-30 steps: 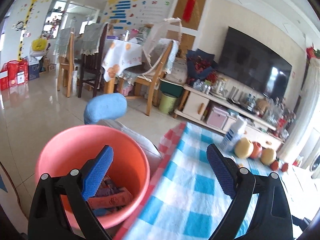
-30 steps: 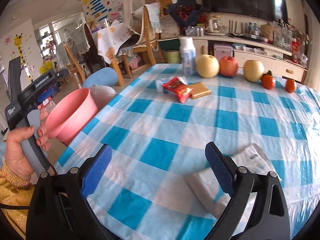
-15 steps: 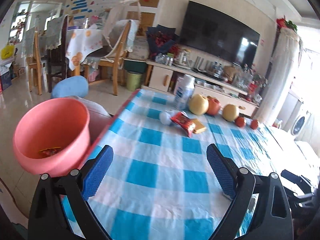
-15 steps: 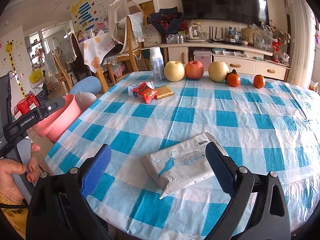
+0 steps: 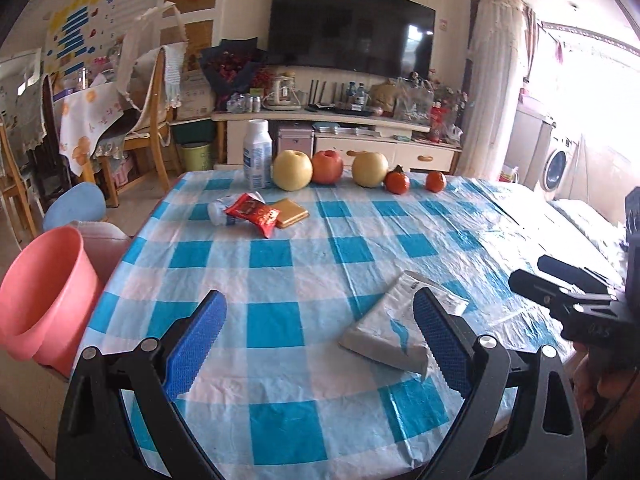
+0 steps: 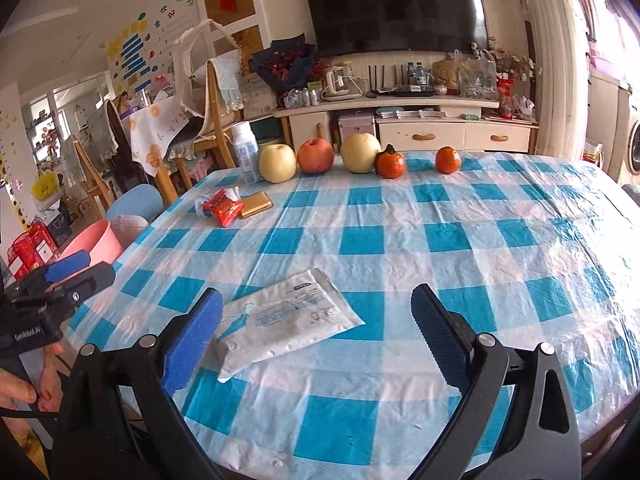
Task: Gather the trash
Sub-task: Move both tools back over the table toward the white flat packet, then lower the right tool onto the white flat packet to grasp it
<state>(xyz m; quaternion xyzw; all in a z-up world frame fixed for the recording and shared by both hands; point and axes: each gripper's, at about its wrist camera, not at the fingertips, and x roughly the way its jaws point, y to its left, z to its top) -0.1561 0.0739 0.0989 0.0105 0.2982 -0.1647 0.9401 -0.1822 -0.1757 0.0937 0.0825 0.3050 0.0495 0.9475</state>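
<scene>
A flat white empty pouch (image 5: 396, 328) (image 6: 286, 320) lies on the blue checked tablecloth near the front edge. A red snack wrapper (image 5: 253, 213) (image 6: 224, 209), a crumpled white wrapper (image 5: 219, 208) and a gold packet (image 5: 291, 213) (image 6: 256, 205) lie at the far left. A pink bucket (image 5: 42, 300) (image 6: 96, 242) stands off the table's left edge. My left gripper (image 5: 316, 344) is open and empty, above the table left of the pouch. My right gripper (image 6: 316, 340) is open and empty, with the pouch between its fingers' lines.
A white bottle (image 5: 258, 154), two yellow pears (image 5: 292, 170), a red apple (image 5: 327, 166) and two oranges (image 5: 397, 182) line the table's far edge. Chairs, a blue stool (image 5: 74, 208) and a TV cabinet (image 5: 340, 140) stand beyond the table.
My left gripper has swung right from over the pink bucket to face the table. My right gripper has pulled back and up, so the whole pouch now shows.
</scene>
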